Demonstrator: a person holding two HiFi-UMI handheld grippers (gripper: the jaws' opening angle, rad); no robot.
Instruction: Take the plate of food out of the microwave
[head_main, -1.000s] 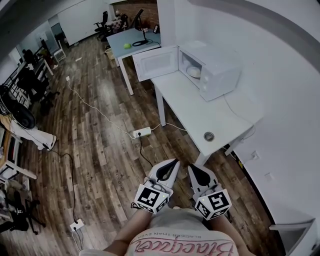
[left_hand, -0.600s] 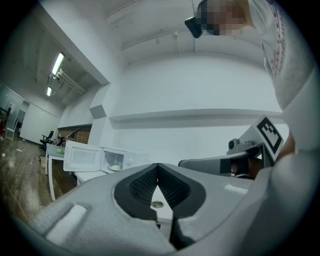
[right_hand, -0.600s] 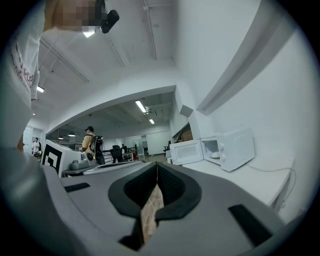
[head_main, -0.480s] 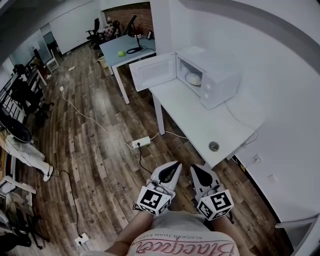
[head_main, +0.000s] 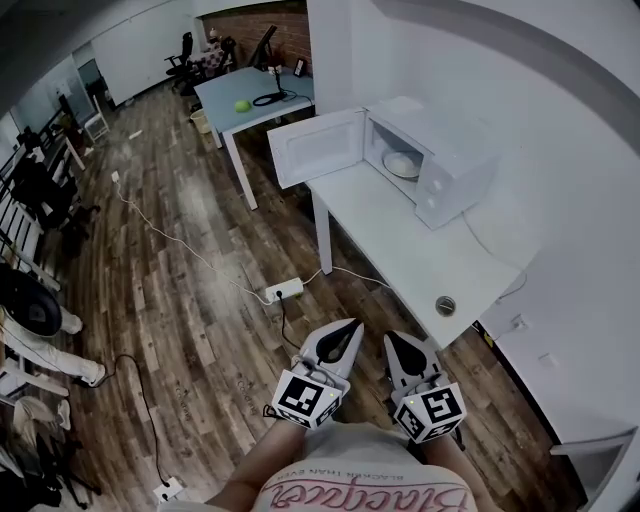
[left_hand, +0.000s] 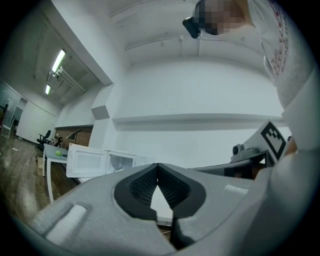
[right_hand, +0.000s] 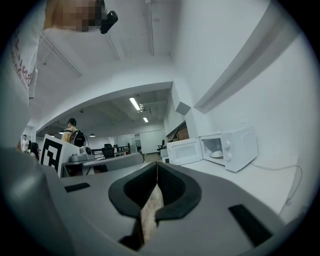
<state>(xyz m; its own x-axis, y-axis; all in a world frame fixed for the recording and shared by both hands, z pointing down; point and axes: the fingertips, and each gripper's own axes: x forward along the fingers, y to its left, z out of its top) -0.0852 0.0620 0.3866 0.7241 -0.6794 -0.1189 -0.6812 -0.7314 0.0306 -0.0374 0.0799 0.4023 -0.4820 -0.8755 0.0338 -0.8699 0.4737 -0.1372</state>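
Pink cursive lettering (head_main: 365, 492) ran upside down across the person's shirt (head_main: 350, 450) at the bottom edge of the head view, with a line of small capitals beside it, and neither could be read for certain. A black-and-white square marker (head_main: 303, 397) stood on the cube of the left gripper (head_main: 350, 325) and a second marker (head_main: 432, 408) on the cube of the right gripper (head_main: 392, 338); both were patterns, not letters.
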